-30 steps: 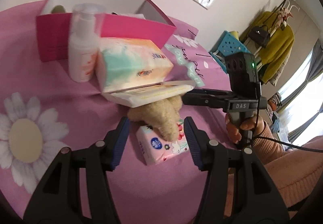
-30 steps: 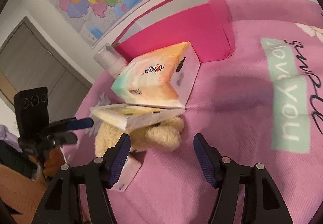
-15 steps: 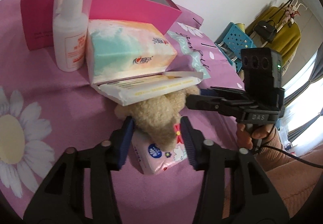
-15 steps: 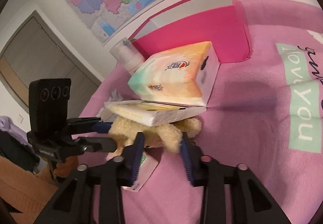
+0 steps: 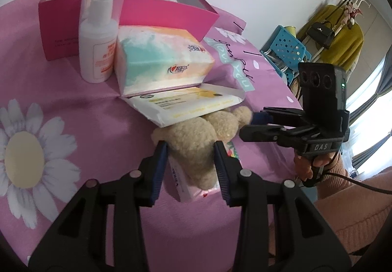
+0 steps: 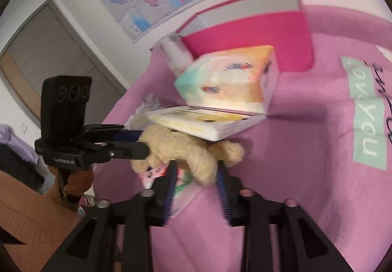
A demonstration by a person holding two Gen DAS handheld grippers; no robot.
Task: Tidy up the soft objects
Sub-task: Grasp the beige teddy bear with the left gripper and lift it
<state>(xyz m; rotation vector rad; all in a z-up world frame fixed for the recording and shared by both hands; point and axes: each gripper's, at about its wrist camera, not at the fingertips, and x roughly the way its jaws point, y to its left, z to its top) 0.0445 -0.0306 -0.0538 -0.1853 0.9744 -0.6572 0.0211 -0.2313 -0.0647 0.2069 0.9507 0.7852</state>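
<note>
A beige plush toy (image 5: 196, 139) lies on a pink floral tissue pack (image 5: 193, 188), partly under a flat yellow-white wipes pack (image 5: 186, 105). A pastel tissue pack (image 5: 159, 61) leans above that. My left gripper (image 5: 191, 149) is shut on the plush's body. My right gripper (image 6: 196, 169) is shut on one plush limb (image 6: 203, 169); it also shows in the left wrist view (image 5: 247, 125) at the plush's right side. The left gripper appears in the right wrist view (image 6: 137, 144) against the plush (image 6: 171, 147).
A white pump bottle (image 5: 98, 37) stands left of the tissue pack. An open pink box (image 5: 137, 12) sits behind. The pink daisy-print cloth (image 5: 36, 125) covers the surface. A blue basket (image 5: 284, 49) and hanging clothes are off the far right edge.
Both grippers moved in and closed: each was open around the plush a second ago and now pinches it. The right wrist view is blurred with motion.
</note>
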